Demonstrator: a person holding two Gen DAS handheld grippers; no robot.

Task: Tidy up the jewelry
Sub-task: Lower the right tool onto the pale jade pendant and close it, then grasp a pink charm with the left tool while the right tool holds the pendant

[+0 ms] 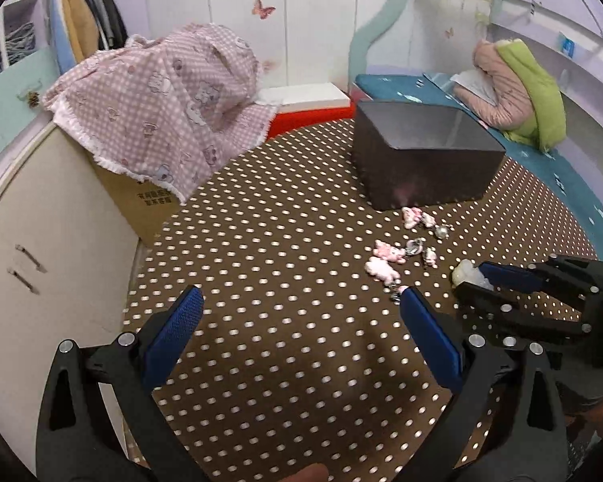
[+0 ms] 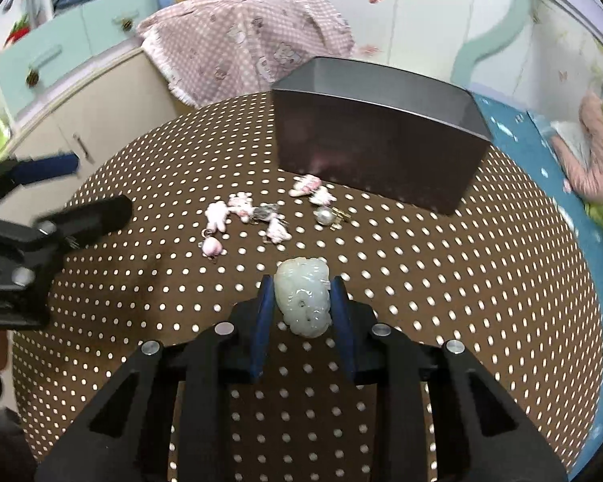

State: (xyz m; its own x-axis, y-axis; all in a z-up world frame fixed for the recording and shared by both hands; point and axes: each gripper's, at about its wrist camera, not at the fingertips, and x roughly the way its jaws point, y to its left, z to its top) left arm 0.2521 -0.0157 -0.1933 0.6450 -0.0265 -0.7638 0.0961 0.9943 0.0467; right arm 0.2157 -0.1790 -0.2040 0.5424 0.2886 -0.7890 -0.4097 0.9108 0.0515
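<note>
Brown polka-dot tablecloth (image 2: 462, 281) covers the round table, in what looks like a kid's bedroom with pastel cupboards and a pink checked cloth (image 1: 173, 112) thrown over a cardboard box. At the far side sits a dark grey open-topped box (image 2: 382, 140), which I'd guess is where the jewelry ends up.

Right gripper (image 2: 302, 289) has its blue pads clamped on either side of a pale green carved jade pendant (image 2: 303, 301), held just above the cloth and pointed toward the box, so I'd say it's mid-carry. Left gripper (image 1: 301, 301) is spread wide with nothing between its fingers, probably just waiting its turn.

Scattered between the grippers and the box are small pink charms (image 2: 237, 211) and a white pearl earring (image 2: 324, 215).

Right wrist view shows the grip on the pendant clearly; from the left wrist view only a pale end pokes out past the right gripper's tips. Left view also shows the box interior, which looks empty as far as I can see.
</note>
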